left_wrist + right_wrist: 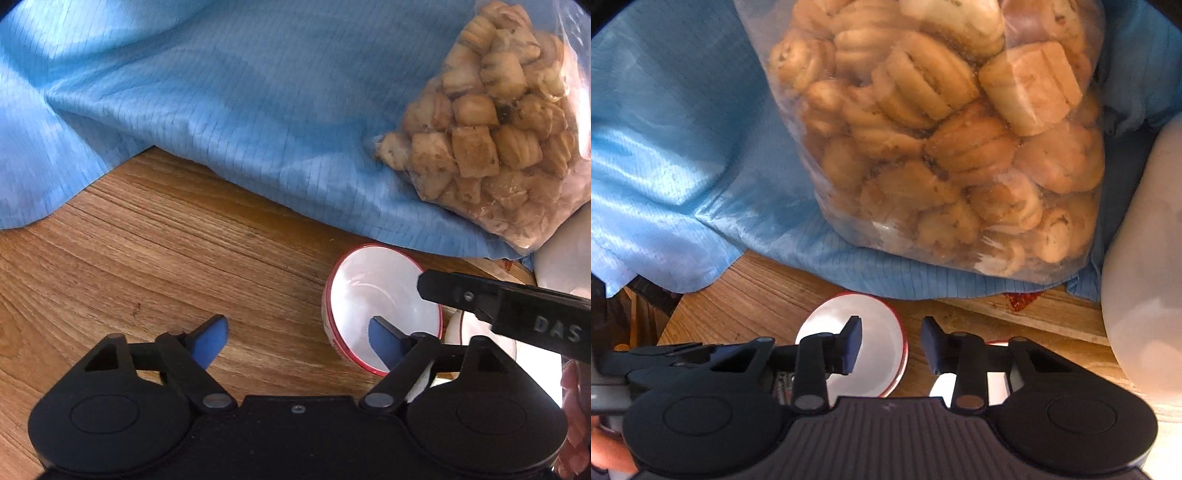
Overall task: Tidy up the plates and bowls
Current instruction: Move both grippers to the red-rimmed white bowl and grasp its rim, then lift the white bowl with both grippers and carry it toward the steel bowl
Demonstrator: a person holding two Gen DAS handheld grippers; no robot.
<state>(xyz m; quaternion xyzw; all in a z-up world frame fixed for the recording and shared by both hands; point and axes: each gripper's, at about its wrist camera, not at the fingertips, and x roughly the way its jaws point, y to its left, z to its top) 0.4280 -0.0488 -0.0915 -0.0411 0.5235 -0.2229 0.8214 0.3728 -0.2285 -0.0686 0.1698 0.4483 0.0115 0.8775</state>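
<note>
Straddling the bowl [384,306] rim — apparently untouched — right tool [892,345].

Little white bowl [373,295] with a red rim, tipped on its side on the wood, mouth facing the tool. It sits off to the tool's right. Another white dish [467,328] peeks out just behind it, mostly hidden.

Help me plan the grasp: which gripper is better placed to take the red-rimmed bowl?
Probably the right gripper: its jaws stand narrow astride the rim of the bowl, one finger inside. The left gripper is wide open, one finger over the table.
</note>
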